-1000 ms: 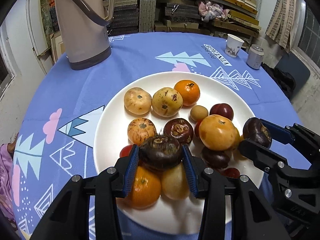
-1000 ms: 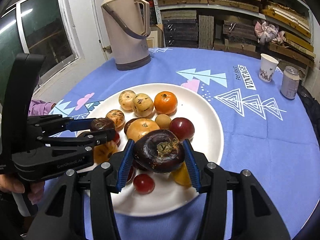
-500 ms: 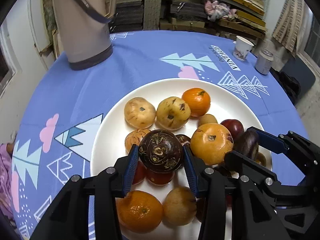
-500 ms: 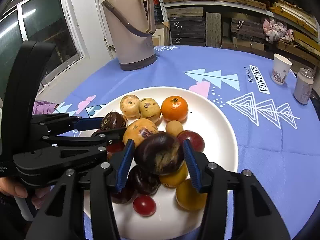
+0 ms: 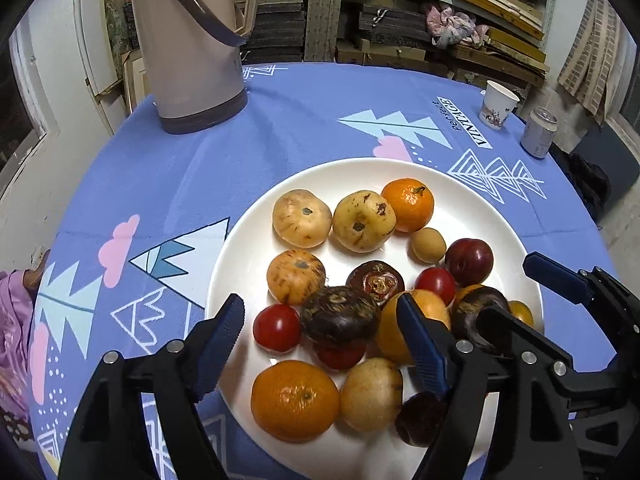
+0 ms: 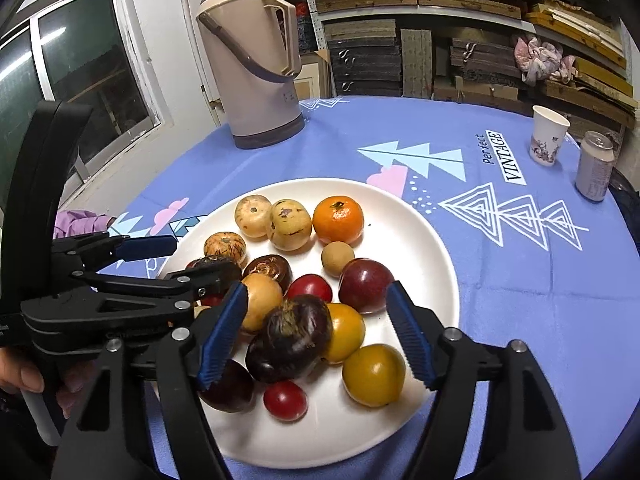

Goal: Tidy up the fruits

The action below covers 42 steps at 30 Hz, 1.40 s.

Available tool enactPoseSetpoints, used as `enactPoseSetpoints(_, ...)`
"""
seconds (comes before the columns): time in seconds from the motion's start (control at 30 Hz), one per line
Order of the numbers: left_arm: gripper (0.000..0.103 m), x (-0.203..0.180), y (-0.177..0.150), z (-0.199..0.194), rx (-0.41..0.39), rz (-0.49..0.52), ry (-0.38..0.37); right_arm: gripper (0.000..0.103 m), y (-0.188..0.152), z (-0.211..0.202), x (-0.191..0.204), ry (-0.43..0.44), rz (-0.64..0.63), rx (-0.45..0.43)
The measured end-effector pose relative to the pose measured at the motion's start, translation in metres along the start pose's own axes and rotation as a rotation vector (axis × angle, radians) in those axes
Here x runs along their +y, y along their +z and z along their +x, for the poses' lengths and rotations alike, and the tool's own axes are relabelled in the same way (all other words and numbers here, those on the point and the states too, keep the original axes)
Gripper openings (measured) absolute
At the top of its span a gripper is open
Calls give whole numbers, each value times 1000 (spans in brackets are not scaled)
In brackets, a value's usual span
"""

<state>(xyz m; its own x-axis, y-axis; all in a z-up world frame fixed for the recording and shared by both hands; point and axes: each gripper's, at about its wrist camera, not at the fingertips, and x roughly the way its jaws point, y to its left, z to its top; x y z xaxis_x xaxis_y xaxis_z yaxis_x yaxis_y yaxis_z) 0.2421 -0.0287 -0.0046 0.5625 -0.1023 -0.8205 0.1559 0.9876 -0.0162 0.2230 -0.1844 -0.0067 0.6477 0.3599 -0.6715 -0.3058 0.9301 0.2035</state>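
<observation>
A white plate [image 5: 460, 196] [image 6: 416, 236] holds several fruits: oranges, yellow-brown ones, red ones and dark purple ones. My left gripper [image 5: 322, 342] is open over the plate's near side; a dark purple fruit [image 5: 340, 316] lies between its jaws on top of other fruits, touching neither. My right gripper [image 6: 316, 334] is open too; another dark purple fruit [image 6: 290, 338] rests on the pile between its jaws. The right gripper also shows in the left wrist view [image 5: 532, 292], and the left one in the right wrist view [image 6: 176, 260].
A beige thermos jug [image 5: 188, 44] [image 6: 256, 56] stands at the table's far left. A paper cup [image 5: 498, 105] [image 6: 548, 135] and a drink can [image 5: 539, 132] [image 6: 596, 166] stand at the far right. A blue patterned cloth [image 5: 304, 128] covers the round table.
Both grippers have opened and let go of their dark purple fruits, which now lie on the pile in the plate. Both grippers have moved forward over the plate.
</observation>
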Motion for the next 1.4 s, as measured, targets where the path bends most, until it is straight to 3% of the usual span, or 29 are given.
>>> enactPoseSetpoints(0.23, 85, -2, -7, -10, 4, -9, 1, 77, -5, -18, 3, -34, 2, -30)
enactPoseSetpoints(0.43, 90, -5, -20, -21, 3, -7, 16, 93, -16, -30, 5, -89, 22, -13)
enactPoseSetpoints(0.67, 91, -8, -37, -40, 7, -9, 16, 98, -30, -53, 18, -153, -15, -26)
enactPoseSetpoints(0.8, 92, -9, -48, -53, -3, -4, 7, 98, -35, -66, 25, -160, -23, -34)
enactPoseSetpoints(0.97, 99, -10, -61, -68, -22, 2, 23, 98, -44, -84, 36, -168, -43, -52)
enactPoseSetpoints(1.4, 99, -13, -96, -102, -41, 9, 1, 98, -70, -120, 58, -179, -65, -83)
